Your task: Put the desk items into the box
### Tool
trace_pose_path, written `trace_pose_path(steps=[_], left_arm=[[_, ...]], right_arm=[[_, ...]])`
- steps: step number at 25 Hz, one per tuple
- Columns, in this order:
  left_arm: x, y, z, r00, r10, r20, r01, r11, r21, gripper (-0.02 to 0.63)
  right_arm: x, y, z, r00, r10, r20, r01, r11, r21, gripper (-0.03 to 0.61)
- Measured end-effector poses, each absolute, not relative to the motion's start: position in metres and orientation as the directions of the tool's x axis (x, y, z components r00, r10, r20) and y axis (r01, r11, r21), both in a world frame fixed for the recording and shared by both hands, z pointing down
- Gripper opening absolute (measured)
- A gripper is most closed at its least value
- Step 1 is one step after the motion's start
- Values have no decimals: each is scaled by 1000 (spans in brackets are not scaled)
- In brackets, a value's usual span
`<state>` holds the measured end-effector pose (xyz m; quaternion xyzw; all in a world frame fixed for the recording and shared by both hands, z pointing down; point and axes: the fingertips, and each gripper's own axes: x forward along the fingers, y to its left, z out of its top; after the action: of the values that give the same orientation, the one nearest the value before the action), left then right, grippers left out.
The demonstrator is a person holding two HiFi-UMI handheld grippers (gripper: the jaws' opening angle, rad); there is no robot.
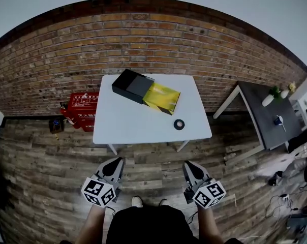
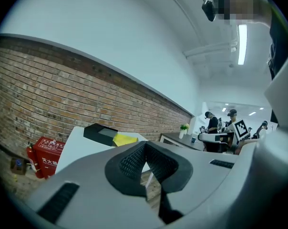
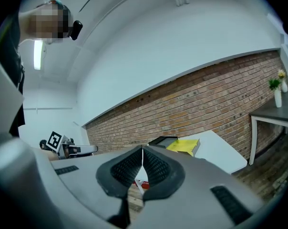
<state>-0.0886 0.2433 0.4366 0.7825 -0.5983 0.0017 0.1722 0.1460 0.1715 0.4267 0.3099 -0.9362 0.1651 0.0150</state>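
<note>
On the white table [image 1: 138,128] lies a black box [image 1: 129,84] with its yellow inner part [image 1: 162,96] slid out to the right. A small black tape roll [image 1: 179,124] lies near the table's front right. My left gripper [image 1: 114,162] and right gripper [image 1: 191,166] hover over the wooden floor, short of the table's front edge, both pointing at it. Both are shut with nothing between the pads. The left gripper view shows the left gripper [image 2: 145,147] with the box [image 2: 100,131] beyond it. The right gripper view shows the right gripper [image 3: 142,150] with the yellow part [image 3: 184,146] beyond it.
A red fire-equipment box [image 1: 84,107] stands on the floor left of the table, against the brick wall [image 1: 143,39]. A dark side table [image 1: 268,113] with small potted plants is at the right. Cables and gear lie on the floor at far right. People stand in the background [image 2: 215,123].
</note>
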Motion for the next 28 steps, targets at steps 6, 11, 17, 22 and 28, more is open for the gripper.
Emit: trace_pose_path(steps=[6,11,17,22,28], left_arm=[[-114,259,444,280,-936,212,-935,-217,280,15],[-125,266,445,284,-938,199,-929,-217,301,15],[-128,264,454,297,-929,222,-926,-223,306,15],[-126,254,460,310,-923,230,-923,-234,306,15],[-124,230,457,321,-923,214,-917,-246,313,15]], right_arm=[[120,186,432,-814,-562,148,-579,764,-283,21],[106,188,430,-824,-546,150,-565,771,-294,21],[94,189,436,-830,-529,177,-558,782,-277,21],[92,179,440,-830,-530,171,-557,777,-295,21],[90,153,440,-831,-532,161,-555,777,-298,21]])
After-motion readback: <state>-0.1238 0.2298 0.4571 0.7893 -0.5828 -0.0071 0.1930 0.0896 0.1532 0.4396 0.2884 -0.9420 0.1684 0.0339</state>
